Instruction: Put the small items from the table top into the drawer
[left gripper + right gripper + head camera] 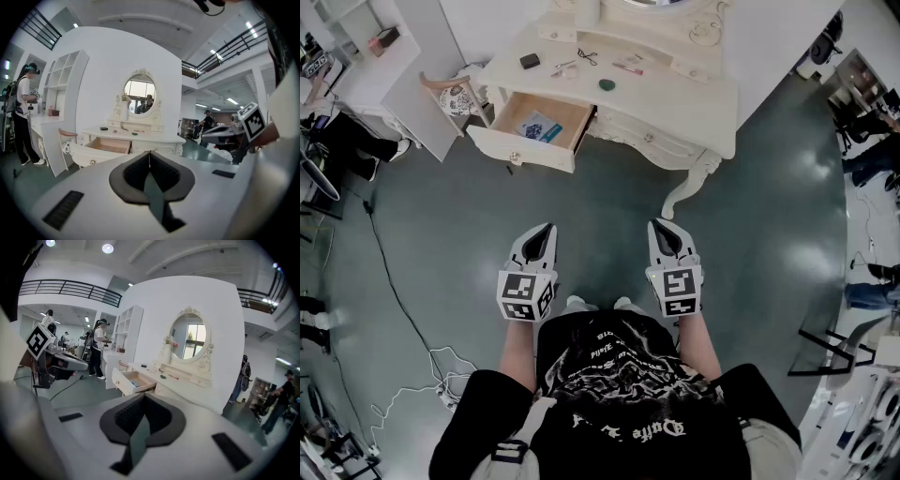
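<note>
Green item point(607, 84) on table top point(703, 98), well beyond closed right claw point(664, 225)

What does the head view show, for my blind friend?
The left tool and right tool, both shut and empty, are held over a floor. Ahead, a white dressing table has an open drawer and small items on top.

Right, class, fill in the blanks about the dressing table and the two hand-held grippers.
The drawer of the dressing table stands ____.
The left hand-held gripper and the right hand-held gripper both have their jaws ____.
The green item lies on the table ____, outside the drawer.
Missing words: open; shut; top.
</note>
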### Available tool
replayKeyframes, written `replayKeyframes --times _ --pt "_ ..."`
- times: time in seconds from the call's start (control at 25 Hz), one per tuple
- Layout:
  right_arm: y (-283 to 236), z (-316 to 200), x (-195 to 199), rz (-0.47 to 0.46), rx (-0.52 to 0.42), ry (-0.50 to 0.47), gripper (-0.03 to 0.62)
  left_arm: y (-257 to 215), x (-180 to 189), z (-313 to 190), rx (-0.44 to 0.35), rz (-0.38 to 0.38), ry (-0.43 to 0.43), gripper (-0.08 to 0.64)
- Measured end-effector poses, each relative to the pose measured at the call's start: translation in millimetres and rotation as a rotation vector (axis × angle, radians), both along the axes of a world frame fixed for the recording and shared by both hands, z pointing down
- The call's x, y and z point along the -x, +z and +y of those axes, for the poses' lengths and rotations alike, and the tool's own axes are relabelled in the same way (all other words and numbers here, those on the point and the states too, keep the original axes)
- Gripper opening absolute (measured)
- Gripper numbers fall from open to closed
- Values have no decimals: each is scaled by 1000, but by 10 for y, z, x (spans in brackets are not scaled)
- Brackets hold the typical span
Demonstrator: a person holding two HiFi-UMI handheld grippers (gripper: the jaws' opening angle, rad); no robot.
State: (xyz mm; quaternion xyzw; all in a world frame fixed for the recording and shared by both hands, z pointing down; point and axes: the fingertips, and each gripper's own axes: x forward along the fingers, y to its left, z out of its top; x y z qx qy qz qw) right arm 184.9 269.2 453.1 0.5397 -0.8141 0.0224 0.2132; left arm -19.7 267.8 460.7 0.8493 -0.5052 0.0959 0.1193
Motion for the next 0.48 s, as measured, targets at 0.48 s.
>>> replayKeyframes --times 0.48 --pt "-5 -73 253 -13 -20 3 9 -132 110 -67 -58 -48 57 17"
